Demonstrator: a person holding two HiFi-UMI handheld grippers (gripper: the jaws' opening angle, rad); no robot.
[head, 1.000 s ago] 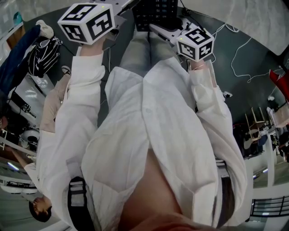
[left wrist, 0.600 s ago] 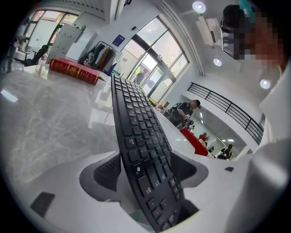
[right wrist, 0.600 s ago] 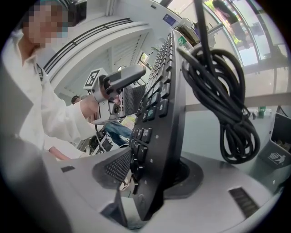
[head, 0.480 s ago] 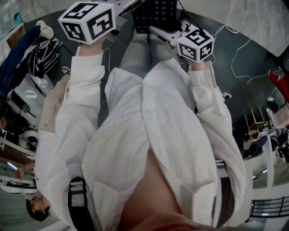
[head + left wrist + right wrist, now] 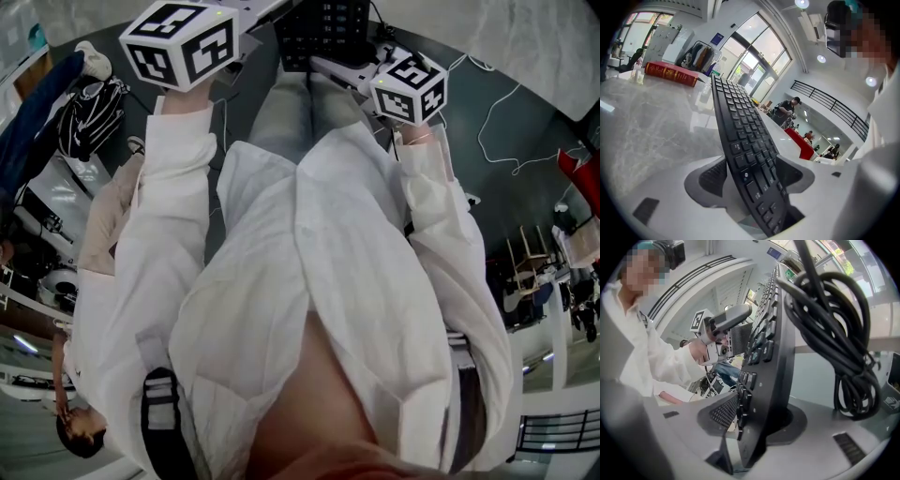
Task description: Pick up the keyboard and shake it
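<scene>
A black keyboard (image 5: 740, 122) hangs in the air on its long edge, one end in each gripper. My left gripper (image 5: 752, 176) is shut on one end, a ribbed pad (image 5: 712, 174) against the back and the other against the keys. My right gripper (image 5: 757, 416) holds the other end (image 5: 773, 357). Its jaws have just been closing with the keyboard between them, and a pad (image 5: 724, 411) touches the keys. A coiled black cable (image 5: 843, 343) dangles from the keyboard. In the head view the keyboard (image 5: 323, 28) shows at the top, between both marker cubes.
A grey marble table (image 5: 642, 122) lies below the left gripper, with a red book (image 5: 670, 74) at its far side. Below me are a dark floor, a white cable (image 5: 497, 112) and a black bag (image 5: 89, 112). People stand far off.
The right gripper's marker cube has shifted slightly up and turned a little. A bystander at the lower left has moved. The keyboard stays between both grippers.
</scene>
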